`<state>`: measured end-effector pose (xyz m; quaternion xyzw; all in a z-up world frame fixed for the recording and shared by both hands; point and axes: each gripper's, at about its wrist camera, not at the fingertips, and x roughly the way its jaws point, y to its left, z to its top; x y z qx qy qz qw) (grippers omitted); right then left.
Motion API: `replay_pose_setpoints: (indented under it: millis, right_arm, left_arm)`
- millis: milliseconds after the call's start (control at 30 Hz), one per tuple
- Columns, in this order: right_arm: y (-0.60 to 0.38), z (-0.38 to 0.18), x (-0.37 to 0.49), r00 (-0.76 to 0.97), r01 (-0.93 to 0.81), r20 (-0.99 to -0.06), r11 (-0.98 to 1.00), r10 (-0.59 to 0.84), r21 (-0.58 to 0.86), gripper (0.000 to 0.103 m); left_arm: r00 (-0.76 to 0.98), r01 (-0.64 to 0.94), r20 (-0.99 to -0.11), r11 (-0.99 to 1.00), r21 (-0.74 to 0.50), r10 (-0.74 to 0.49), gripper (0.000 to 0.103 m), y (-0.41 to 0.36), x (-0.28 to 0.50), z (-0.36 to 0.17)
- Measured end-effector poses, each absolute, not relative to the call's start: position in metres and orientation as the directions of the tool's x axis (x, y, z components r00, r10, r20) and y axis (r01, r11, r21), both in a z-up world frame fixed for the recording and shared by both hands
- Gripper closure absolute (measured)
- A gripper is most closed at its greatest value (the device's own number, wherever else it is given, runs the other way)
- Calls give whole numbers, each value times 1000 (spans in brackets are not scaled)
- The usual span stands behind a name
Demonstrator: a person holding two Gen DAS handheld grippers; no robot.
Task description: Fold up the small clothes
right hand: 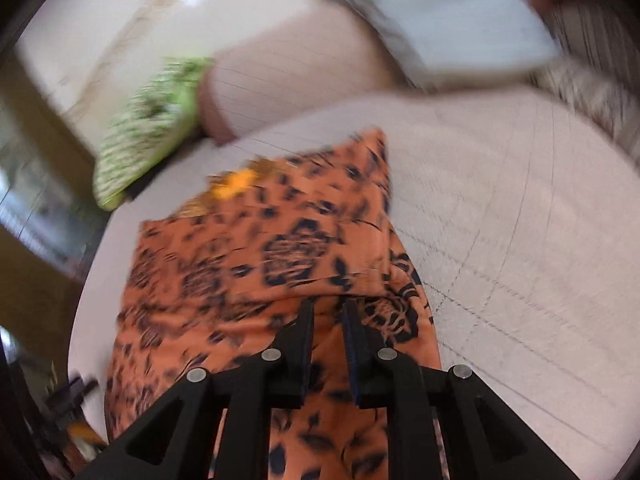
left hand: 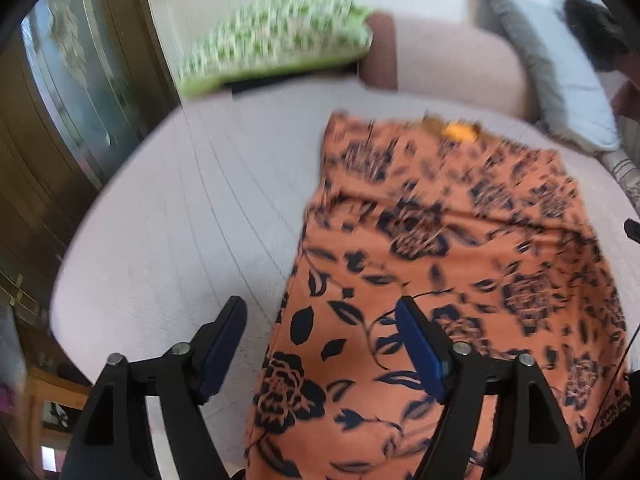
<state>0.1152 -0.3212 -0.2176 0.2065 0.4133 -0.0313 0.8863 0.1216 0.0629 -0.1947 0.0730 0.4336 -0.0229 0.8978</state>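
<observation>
Orange floral garment (left hand: 440,240) flat on pale sofa seat (left hand: 180,220) (green cushion (left hand: 276,40) behind); left gripper (left hand: 320,316) fingers apart, right gripper (right hand: 329,312) nearly together, empty.

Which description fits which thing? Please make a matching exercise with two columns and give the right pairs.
Things:
1. garment
2. cushion
3. left gripper
4. sofa seat

Descriptions:
A. green and white pattern
B. orange with dark flowers
C. pale, with thin lines
D. jaws wide apart, nothing between them

Pairs: 1-B, 2-A, 3-D, 4-C
</observation>
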Motion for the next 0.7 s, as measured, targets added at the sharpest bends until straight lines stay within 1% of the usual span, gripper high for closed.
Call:
replay_pose_setpoints:
  millis: [67, 100, 167, 200, 233, 300, 533, 700]
  right_arm:
    - [-306, -197, 93, 692, 162, -712, 938, 113, 307, 83]
    - [-297, -187, 79, 709, 127, -695, 948, 120, 293, 78]
    - [-280, -176, 58, 731, 84, -672, 960, 122, 267, 48]
    - [-273, -172, 49, 743, 72, -658, 963, 121, 259, 22]
    - [-267, -164, 33, 775, 59, -620, 964, 120, 260, 20]
    - [-257, -155, 14, 801, 36, -585, 965, 128, 260, 20]
    - [-238, -138, -21, 813, -6, -563, 968, 150, 250, 20]
    - [-233, -133, -30, 820, -13, -553, 970, 148, 242, 20]
  left_arm:
    - [671, 95, -741, 988, 126, 30, 21, 55, 106, -172]
    - [688, 90, -725, 987, 134, 35, 21, 53, 103, -164]
    - [731, 70, -680, 985, 155, 55, 19, 43, 90, -143]
    - [745, 63, -664, 985, 158, 58, 19, 42, 82, -134]
    - [768, 54, -638, 986, 160, 62, 19, 40, 74, -122]
    - [795, 38, -603, 985, 167, 71, 17, 40, 60, -109]
    - [846, -18, -522, 985, 171, 106, 15, 47, 32, -73]
    - [856, -41, -504, 987, 158, 116, 15, 56, 23, -64]
